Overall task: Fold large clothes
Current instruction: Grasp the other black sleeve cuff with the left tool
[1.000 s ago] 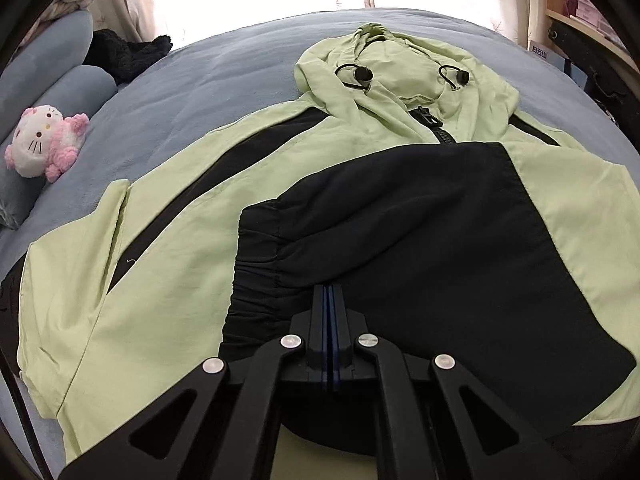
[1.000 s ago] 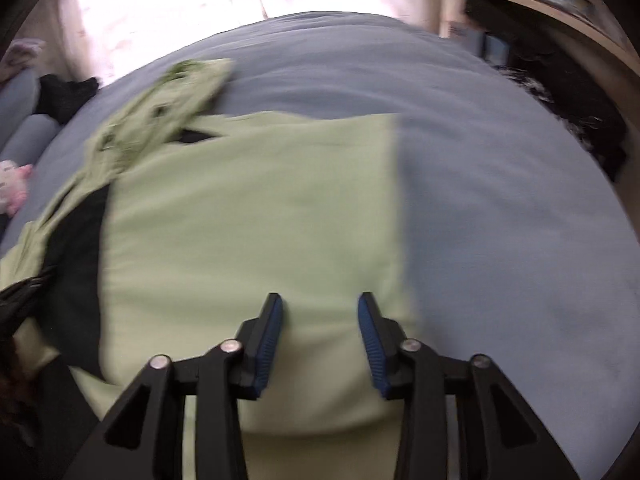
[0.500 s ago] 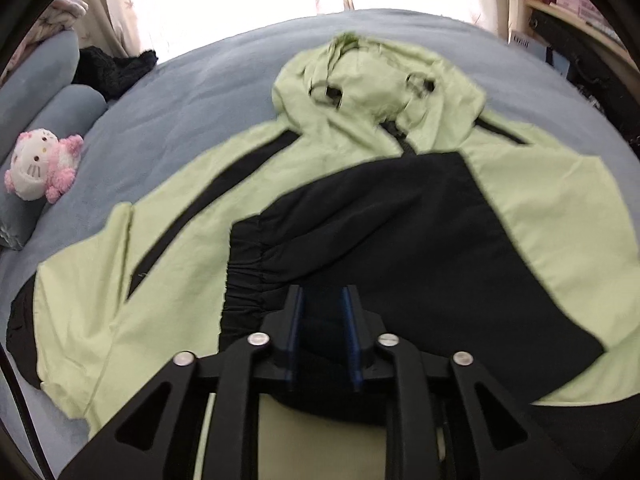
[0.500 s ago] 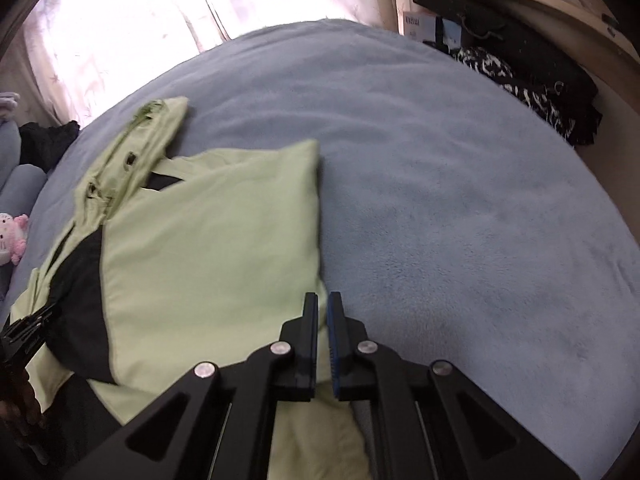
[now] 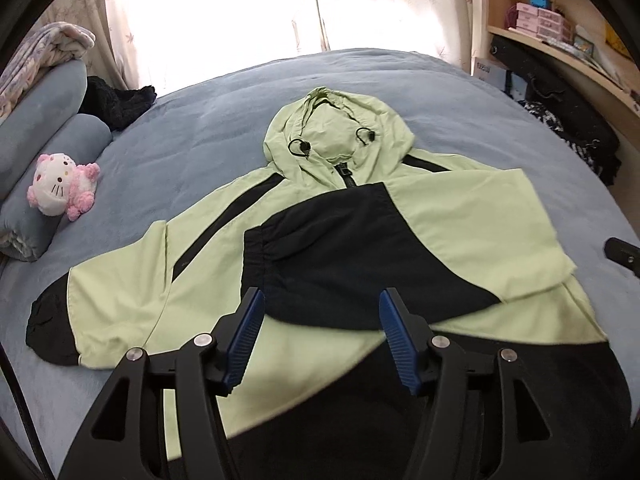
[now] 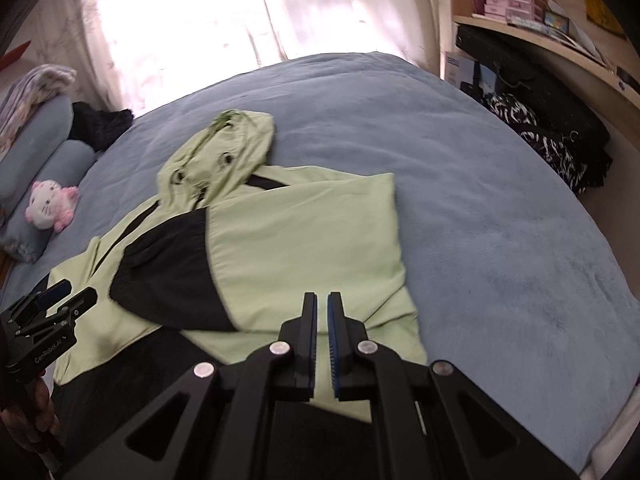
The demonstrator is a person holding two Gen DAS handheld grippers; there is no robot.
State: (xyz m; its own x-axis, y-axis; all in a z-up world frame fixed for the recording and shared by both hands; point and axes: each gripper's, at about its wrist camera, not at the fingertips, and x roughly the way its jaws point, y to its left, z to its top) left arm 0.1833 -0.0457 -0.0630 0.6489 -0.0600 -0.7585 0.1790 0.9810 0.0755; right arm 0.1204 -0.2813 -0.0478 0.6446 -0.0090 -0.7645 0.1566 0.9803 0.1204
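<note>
Jacket point(image 5: 460, 232), light green and black, lies spread on a blue bed point(image 5: 208, 128), hood farthest from both claws, one sleeve folded across its chest. The left gripper point(image 5: 322, 300) hovers wide open above the hem; the right gripper point(image 6: 322, 300), fingers nearly together and holding nothing, hangs over the folded sleeve's near edge.

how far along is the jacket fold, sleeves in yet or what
Done: one sleeve of the green and black jacket lies folded across the chest. In hand: nothing; the left gripper is open above the hem, and the right gripper is nearly shut with no cloth between its fingers. Left: the other sleeve lies spread out on the bed, the hood is flat, and the body is unfolded.
</note>
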